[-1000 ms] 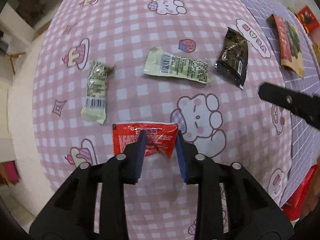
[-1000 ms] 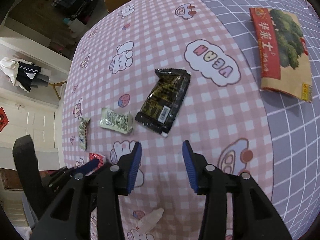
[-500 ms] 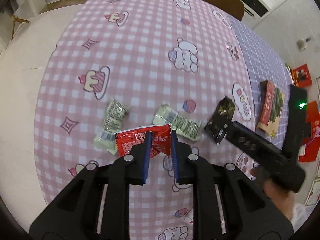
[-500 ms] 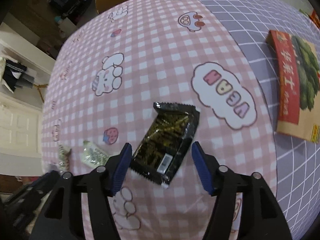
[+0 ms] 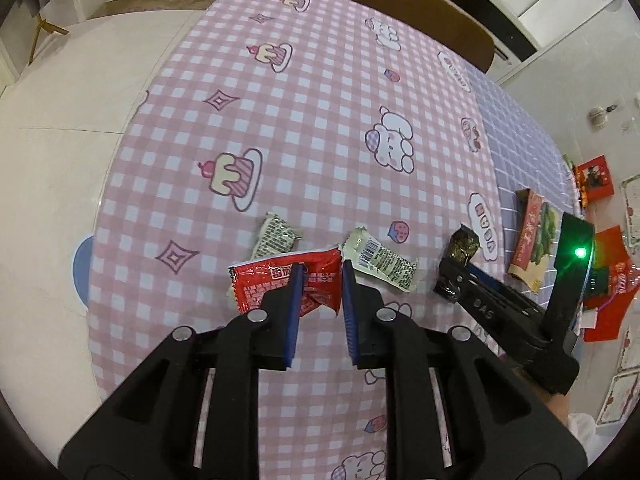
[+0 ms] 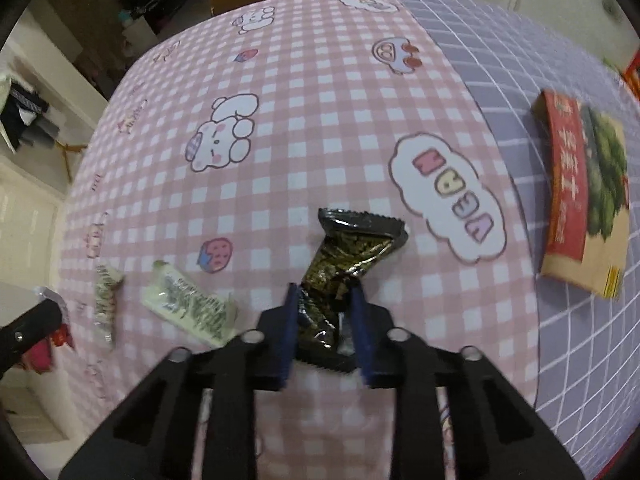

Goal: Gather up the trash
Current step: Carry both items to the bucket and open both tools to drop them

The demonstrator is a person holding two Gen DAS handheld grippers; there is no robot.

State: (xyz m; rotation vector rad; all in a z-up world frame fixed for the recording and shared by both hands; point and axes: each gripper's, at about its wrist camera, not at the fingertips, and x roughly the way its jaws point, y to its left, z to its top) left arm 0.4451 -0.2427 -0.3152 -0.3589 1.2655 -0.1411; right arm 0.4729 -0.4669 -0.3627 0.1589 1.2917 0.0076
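On the pink checked tablecloth [image 5: 320, 128], beside its printed word cloud [image 6: 448, 196], the black wrapper [image 6: 344, 256] is pinched at its near end by the right gripper [image 6: 325, 300]; the jaws have just been closing and now stand narrow, with the foil buckled and creased between the pads while the far end of the wrapper is fanned out toward the cloud. To the left of that cloud, past the strawberry print, the left gripper [image 5: 320, 276] is clamped almost fully closed on the red wrapper [image 5: 288, 280], which is held clear of the cloth in front of two pale wrappers. One pale wrapper with a barcode [image 5: 378, 258] is seen just left of the black one, and a second pale wrapper [image 5: 276, 236] lies further left again; both are untouched on the cloth. A red and green packet [image 6: 584, 192] rests on the lilac grid cloth [image 6: 520, 60] on the cloud's other side. For the step in hand, both grips are best kept firm and the lift kept straight, since thin foil is judged likely to slip from the pads if tugged sideways; the black wrapper's grip on its crumpled end looks secure enough to raise. No bin, bag or other container for the trash is shown in either view, so its place and contents cannot be told.
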